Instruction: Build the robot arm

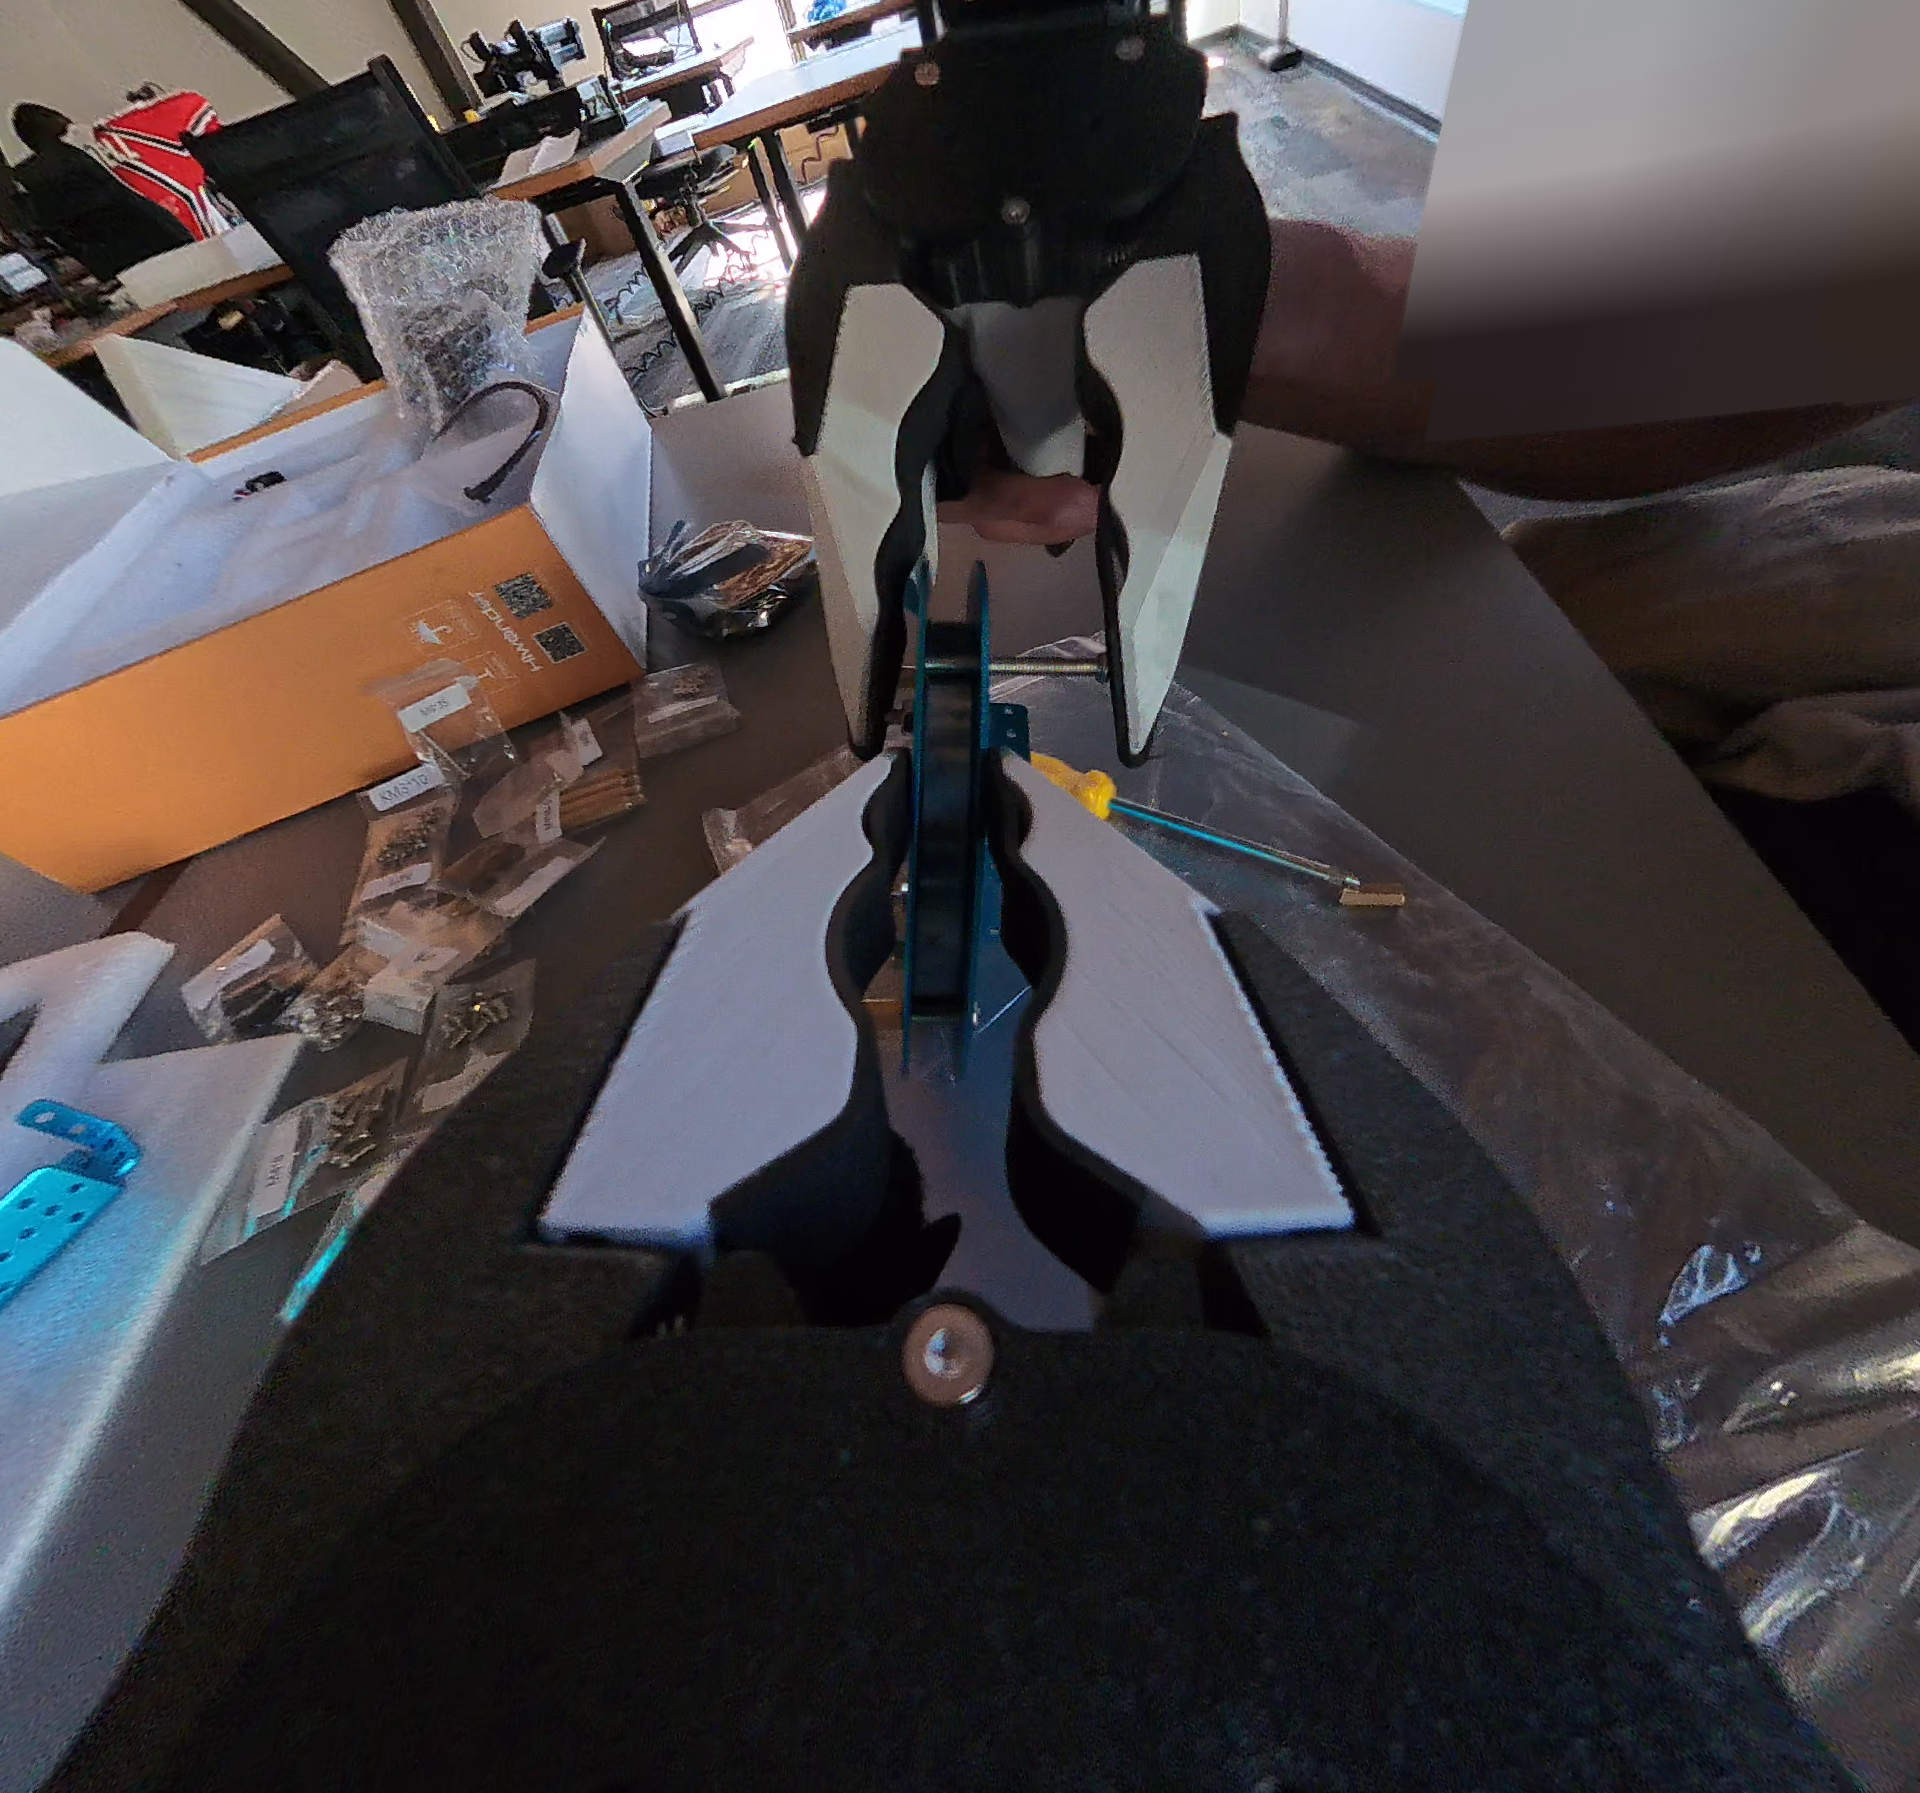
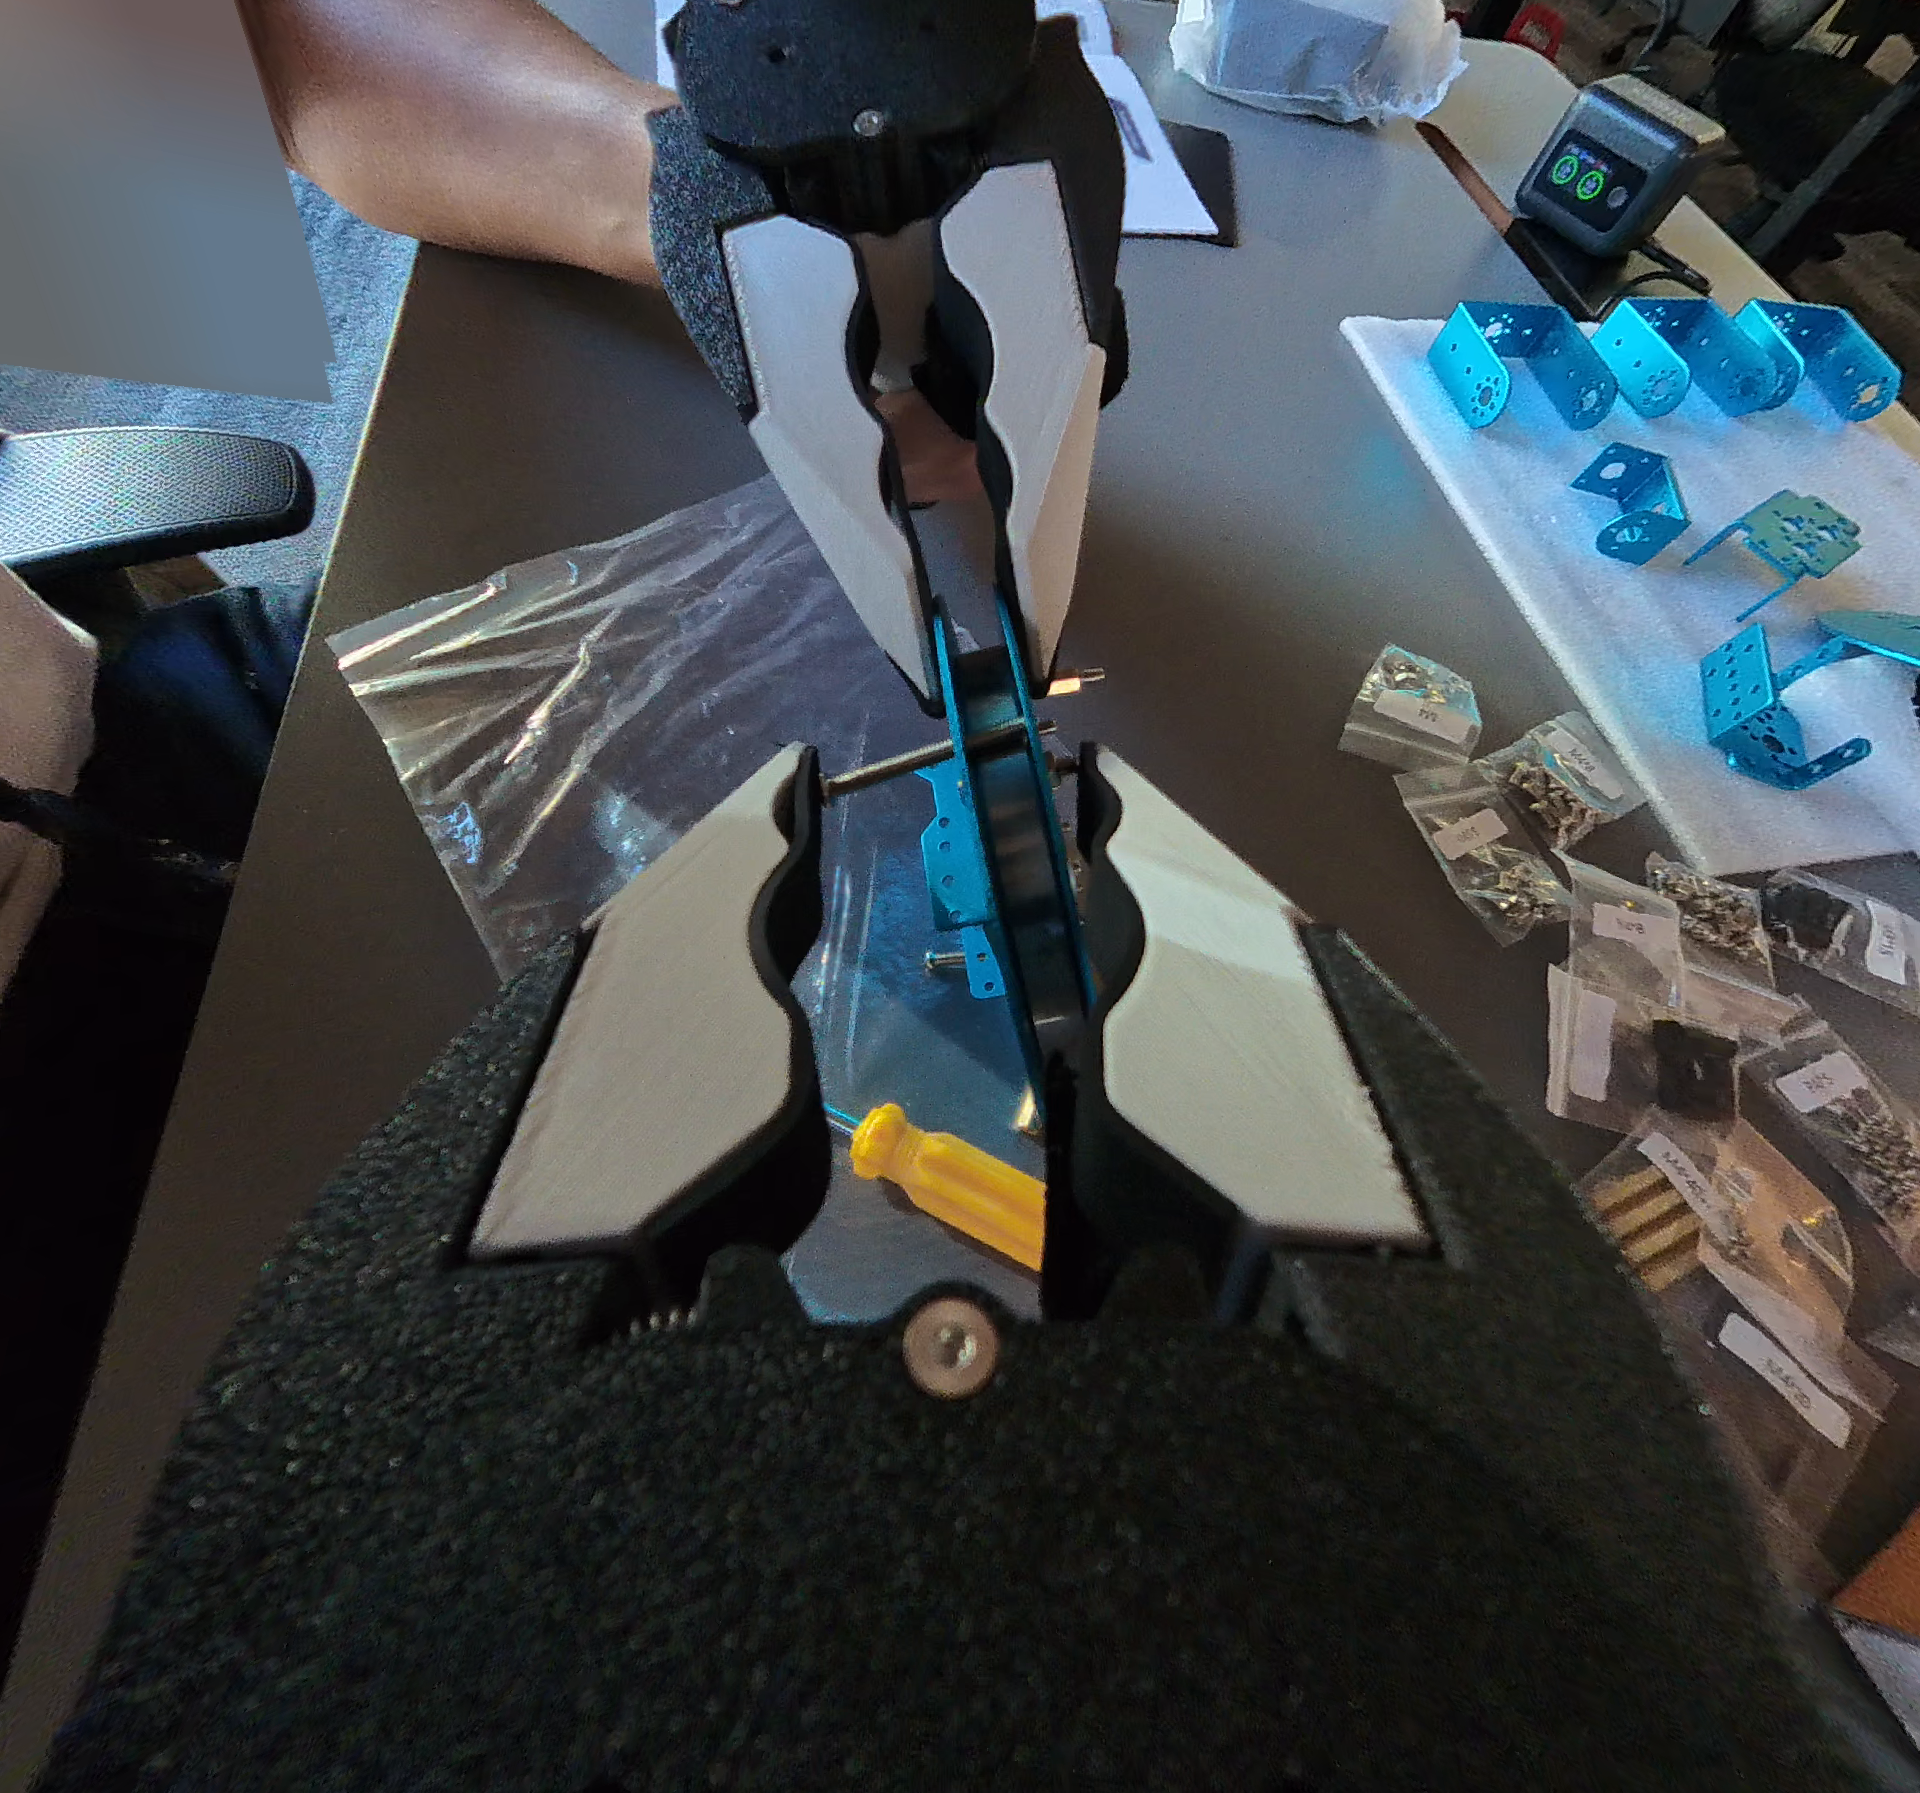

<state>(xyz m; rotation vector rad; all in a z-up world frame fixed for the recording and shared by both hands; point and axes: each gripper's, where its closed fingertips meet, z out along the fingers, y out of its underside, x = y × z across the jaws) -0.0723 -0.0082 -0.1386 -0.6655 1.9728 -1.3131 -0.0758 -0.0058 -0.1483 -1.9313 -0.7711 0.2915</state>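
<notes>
Dark grey desk in a big office room w/ more desks, chairs and windows at the back. Two claws face each other over it.

Left claw is closed narrow on a blue metal wheel part: two thin blue discs w/ a black middle, standing on edge, squeezed between the white fingers. Right claw is spread wider around the far end of the same part. One finger sits right by a disc; can't tell if it touches. The other finger is apart from the disc, near the head of a long screw that sticks out sideways through the part. A small blue bracket w/ holes is fixed to the side of the disc.

Under the part lies a clear plastic bag, flat on the desk. A yellow-handled screwdriver lies on it, just below the claws.

Off to one side: lots of small bags of screws, a white foam sheet w/ more blue brackets on it, and an open orange box. A small grey gadget w/ a screen stands near the far desk edge. A person's arm is behind the left claw.
</notes>
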